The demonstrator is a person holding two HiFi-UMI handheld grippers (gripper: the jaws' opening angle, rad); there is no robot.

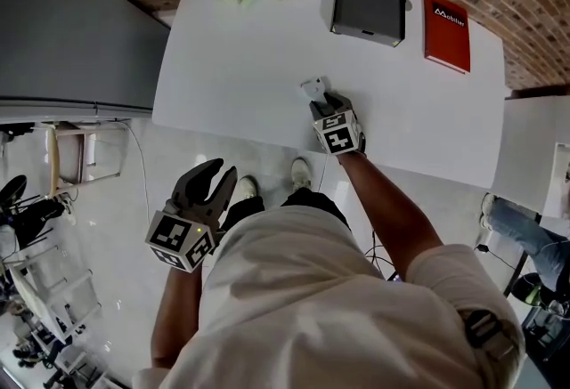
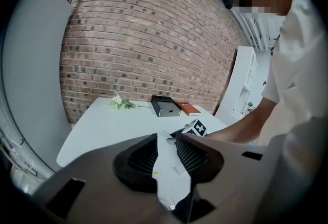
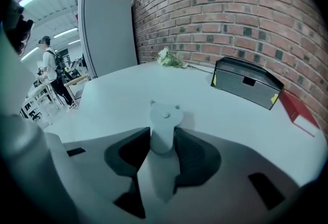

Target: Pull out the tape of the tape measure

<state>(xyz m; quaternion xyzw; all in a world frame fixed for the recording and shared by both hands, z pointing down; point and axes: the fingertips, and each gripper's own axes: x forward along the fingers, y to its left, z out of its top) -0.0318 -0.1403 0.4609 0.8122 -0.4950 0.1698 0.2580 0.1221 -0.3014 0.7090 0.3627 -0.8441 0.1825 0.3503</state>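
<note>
Right gripper point(image 1: 328, 102) clamped on the tape measure point(image 1: 314, 86) at the table's point(image 1: 232, 67) near edge; left gripper point(image 1: 214, 175), jaws apart and empty, should pinch the tape and pull straight.

left gripper point(image 2: 166, 139) — lower centre, jaws apart, nothing between them. white table point(image 2: 102, 125) — mid frame; flowers point(image 2: 119, 102), black box point(image 2: 165, 106), red book point(image 2: 190, 109) along its far edge. brick wall point(image 2: 143, 38) behind. right gripper's marker cube point(image 2: 196, 127) right of centre.
</note>
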